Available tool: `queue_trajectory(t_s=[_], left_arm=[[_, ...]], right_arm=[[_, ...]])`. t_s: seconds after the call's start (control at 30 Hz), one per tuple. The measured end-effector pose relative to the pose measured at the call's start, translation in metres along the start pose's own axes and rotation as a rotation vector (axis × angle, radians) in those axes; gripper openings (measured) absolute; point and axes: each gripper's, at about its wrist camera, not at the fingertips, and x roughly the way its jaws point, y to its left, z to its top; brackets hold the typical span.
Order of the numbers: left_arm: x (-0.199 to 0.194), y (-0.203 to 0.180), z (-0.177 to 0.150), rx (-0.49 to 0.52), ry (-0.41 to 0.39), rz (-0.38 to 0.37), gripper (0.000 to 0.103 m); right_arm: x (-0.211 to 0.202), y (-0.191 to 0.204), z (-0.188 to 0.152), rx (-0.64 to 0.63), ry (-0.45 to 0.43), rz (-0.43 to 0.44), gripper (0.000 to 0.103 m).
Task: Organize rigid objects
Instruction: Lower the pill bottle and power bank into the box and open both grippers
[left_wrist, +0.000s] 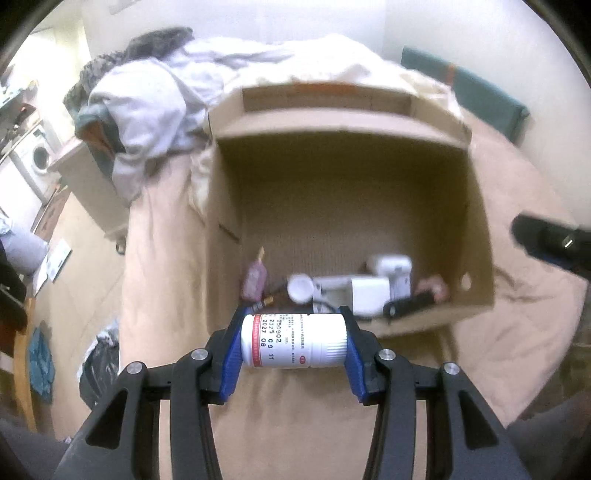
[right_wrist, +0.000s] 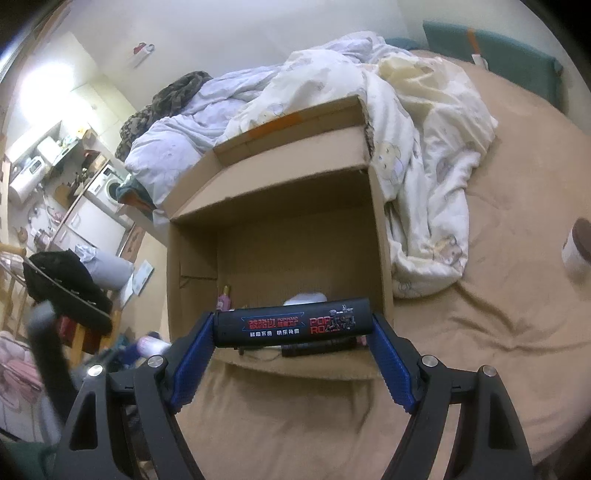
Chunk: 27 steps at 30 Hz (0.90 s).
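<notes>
Left gripper (left_wrist: 293, 345) clamped your white pill bottle (left_wrist: 293, 341) end-to-end; right gripper (right_wrist: 291, 328) clamped black tube (right_wrist: 291, 326). Both rigid, light, probably slick.

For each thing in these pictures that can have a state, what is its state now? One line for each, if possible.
left gripper: shut on the white pill bottle.
white pill bottle: capped, held sideways between the fingers, in front of the box.
right gripper: shut on the black tube.
black tube: held sideways, at the box's near edge.
cardboard box: open, flaps up, several items inside.
white cup: upright on the bed, brown lid on.
</notes>
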Motion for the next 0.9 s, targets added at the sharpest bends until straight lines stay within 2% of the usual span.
queue_trajectory(t_s=[0.1, 0.23, 0.33, 0.5, 0.6, 0.67, 0.9], left_arm=[[-0.007, 0.0, 0.018, 0.02, -0.029, 0.007, 0.043], [0.009, -0.003, 0.042, 0.025, -0.043, 0.008, 0.043], [0.027, -0.003, 0.051, 0.03, -0.024, 0.001, 0.043], [0.06, -0.004, 0.057, 0.049, 0.021, -0.006, 0.043], [0.08, -0.003, 0.052, 0.039, 0.056, -0.035, 0.043], [0.093, -0.004, 0.048, 0.042, 0.086, -0.028, 0.043], [0.111, -0.017, 0.043, 0.083, 0.117, -0.044, 0.043]], right_arm=[[0.005, 0.006, 0.003, -0.024, -0.008, -0.01, 0.086], [0.015, 0.013, 0.008, -0.05, -0.021, -0.009, 0.086], [0.029, 0.012, 0.013, -0.046, -0.008, -0.004, 0.086], [0.066, 0.007, 0.015, -0.015, 0.093, -0.029, 0.086], [0.081, 0.01, 0.012, -0.027, 0.135, -0.048, 0.086], [0.09, 0.012, 0.008, -0.041, 0.163, -0.067, 0.086], [0.117, 0.0, 0.002, 0.034, 0.263, -0.072, 0.086]])
